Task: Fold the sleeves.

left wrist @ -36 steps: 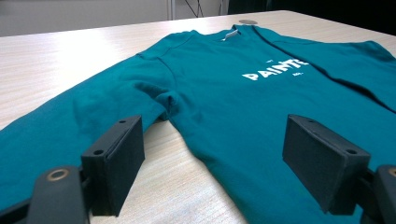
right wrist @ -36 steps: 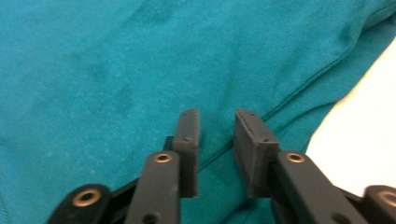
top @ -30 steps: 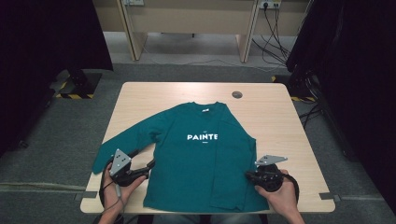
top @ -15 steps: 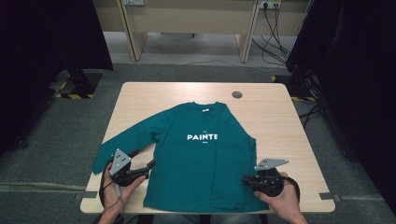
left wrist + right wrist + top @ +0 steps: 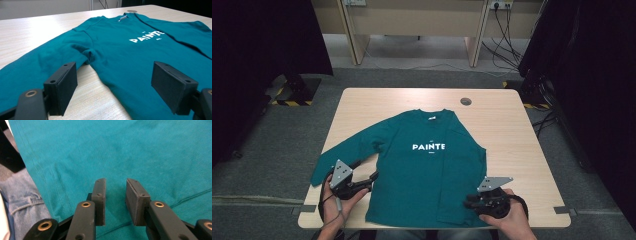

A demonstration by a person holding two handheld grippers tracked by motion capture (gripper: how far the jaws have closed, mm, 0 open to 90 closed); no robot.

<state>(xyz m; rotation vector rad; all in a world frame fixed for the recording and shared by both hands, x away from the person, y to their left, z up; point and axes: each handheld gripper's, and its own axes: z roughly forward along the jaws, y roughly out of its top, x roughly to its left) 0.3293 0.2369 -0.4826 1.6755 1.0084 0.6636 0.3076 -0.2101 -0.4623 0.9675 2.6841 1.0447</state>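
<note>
Teal shirt (image 5: 140,150) lies under the right hand-held gripper (image 5: 115,202).

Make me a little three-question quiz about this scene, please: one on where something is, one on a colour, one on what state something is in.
1. Where on the table is the left gripper?
A. beside the shirt's outstretched sleeve
B. at the collar
C. on the far edge

2. What colour is the shirt?
A. red
B. teal
C. yellow

3. How do the right gripper's jaws stand?
A. clamped on the shirt
B. holding a cup
C. apart, nothing between them

Answers:
1 A, the high view shows it by the sleeve and the shirt's side, near the person's edge.
2 B, teal with white lettering in every view.
3 C, the right gripper view shows a bare gap over the cloth; the jaws have just been opening.
</note>
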